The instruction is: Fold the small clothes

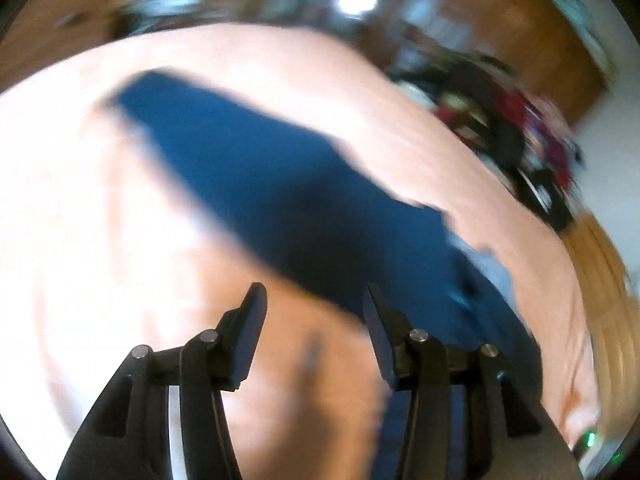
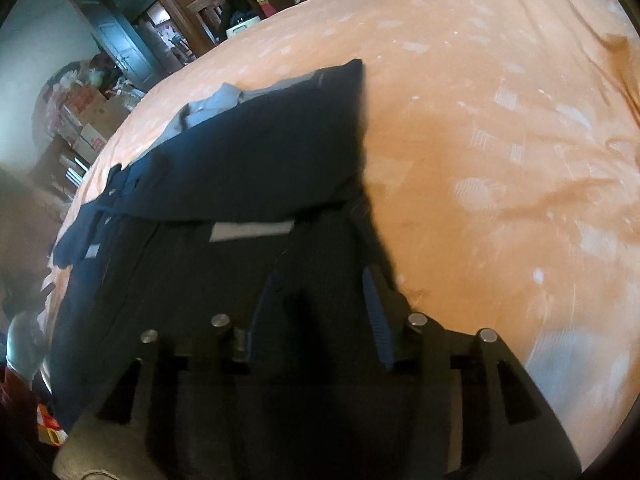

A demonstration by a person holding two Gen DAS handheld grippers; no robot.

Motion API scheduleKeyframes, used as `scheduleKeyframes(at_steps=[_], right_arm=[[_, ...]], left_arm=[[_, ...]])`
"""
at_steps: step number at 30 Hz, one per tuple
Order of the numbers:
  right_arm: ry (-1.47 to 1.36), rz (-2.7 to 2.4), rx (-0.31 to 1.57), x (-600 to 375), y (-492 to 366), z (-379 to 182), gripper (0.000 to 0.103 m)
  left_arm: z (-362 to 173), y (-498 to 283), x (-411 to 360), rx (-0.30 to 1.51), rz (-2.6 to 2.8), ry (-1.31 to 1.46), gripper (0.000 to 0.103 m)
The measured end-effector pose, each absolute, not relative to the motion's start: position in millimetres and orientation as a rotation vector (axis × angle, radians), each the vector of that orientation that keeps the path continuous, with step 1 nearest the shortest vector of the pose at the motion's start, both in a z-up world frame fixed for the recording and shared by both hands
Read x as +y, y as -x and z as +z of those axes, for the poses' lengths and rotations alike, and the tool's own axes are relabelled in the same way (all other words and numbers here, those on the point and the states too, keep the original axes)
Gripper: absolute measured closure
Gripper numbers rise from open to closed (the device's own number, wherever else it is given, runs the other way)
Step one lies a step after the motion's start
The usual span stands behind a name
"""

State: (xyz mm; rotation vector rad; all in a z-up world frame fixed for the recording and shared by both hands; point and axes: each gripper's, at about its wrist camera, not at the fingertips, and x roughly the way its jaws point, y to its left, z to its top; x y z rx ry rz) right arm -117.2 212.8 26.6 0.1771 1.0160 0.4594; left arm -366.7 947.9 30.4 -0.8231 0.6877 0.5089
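Left wrist view is motion-blurred; right wrist view is sharper, so we rely on it for detail.

We see a dark navy garment (image 2: 256, 168) lying on a bed covered by a peach bedspread (image 2: 500, 128) with a pale printed pattern. In the right view one part of the garment is turned over the rest, its folded edge running across the middle of the cloth, with a grey lining (image 2: 224, 100) showing along the far edge and a small pale label (image 2: 250, 231) just below the fold. The garment's right edge sits against bare bedspread.

Our right gripper (image 2: 316, 284) hovers low over the near part of the garment. Its fingers stand apart with dark cloth visible in the gap; we see nothing pinched between them, so we record it as released. Whether the tips touch the cloth we cannot tell.

In the left view the same garment (image 1: 280, 184) reads as a long blue strip running diagonally from upper left to lower right across the bedspread (image 1: 100, 220), a lighter grey patch (image 1: 492, 268) at its right side. Our left gripper (image 1: 314, 300) is likewise spread wide and empty; its left finger is over bare bedspread, its right finger is over the garment's near edge.

Beyond the bed: a wooden cabinet (image 2: 180, 4), a dark door (image 2: 120, 44), stacked boxes (image 2: 88, 120), and a heap of mixed clothes (image 1: 508, 128), all blurred.
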Motion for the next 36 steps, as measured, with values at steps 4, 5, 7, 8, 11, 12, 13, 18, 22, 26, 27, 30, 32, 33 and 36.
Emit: scheduleKeyframes(at_steps=[4,5,7,8,11,12,13,18,22,26,27,30,32,33,36], right_arm=[[-0.149,0.477,1.026,236,117,36,0.052],[-0.141,0.478,1.024,241,117,38,0.052],[-0.134,0.487,1.015,257,114,45,0.052],[-0.134,0.492,1.011,263,114,47,0.052],[-0.119,0.522,1.005,289,114,53,0.052],[-0.115,0.533,1.002,296,115,54,0.052],[-0.112,0.541,1.0,301,116,55,0.052],[-0.111,0.558,0.991,315,123,56,0.052],[-0.14,0.553,0.987,310,124,57,0.052],[-0.162,0.555,0.959,303,122,65,0.052],[-0.176,0.554,0.95,299,122,67,0.052],[-0.233,0.565,0.943,287,123,69,0.051],[-0.269,0.569,0.952,278,123,67,0.05],[-0.275,0.572,0.957,275,122,66,0.05],[-0.297,0.602,0.971,274,114,63,0.049]], left_arm=[[8,389,1001,0.649,0.513,0.947,0.048],[6,384,1012,0.646,0.508,0.949,0.048],[5,374,1024,0.644,0.509,0.937,0.047],[3,368,1032,0.638,0.508,0.943,0.047],[-3,348,1060,0.61,0.524,0.981,0.047],[-5,342,1069,0.601,0.533,0.988,0.047],[-7,337,1076,0.592,0.543,0.99,0.047],[-6,309,1090,0.635,0.588,0.91,0.07],[40,280,1049,0.584,0.446,0.8,0.101],[116,217,922,0.472,0.048,0.68,0.101],[128,205,892,0.458,-0.047,0.664,0.099],[141,174,788,0.457,-0.315,0.635,0.07],[130,167,746,0.52,-0.423,0.651,0.056],[119,172,730,0.552,-0.447,0.647,0.057],[87,198,734,0.605,-0.409,0.643,0.057]])
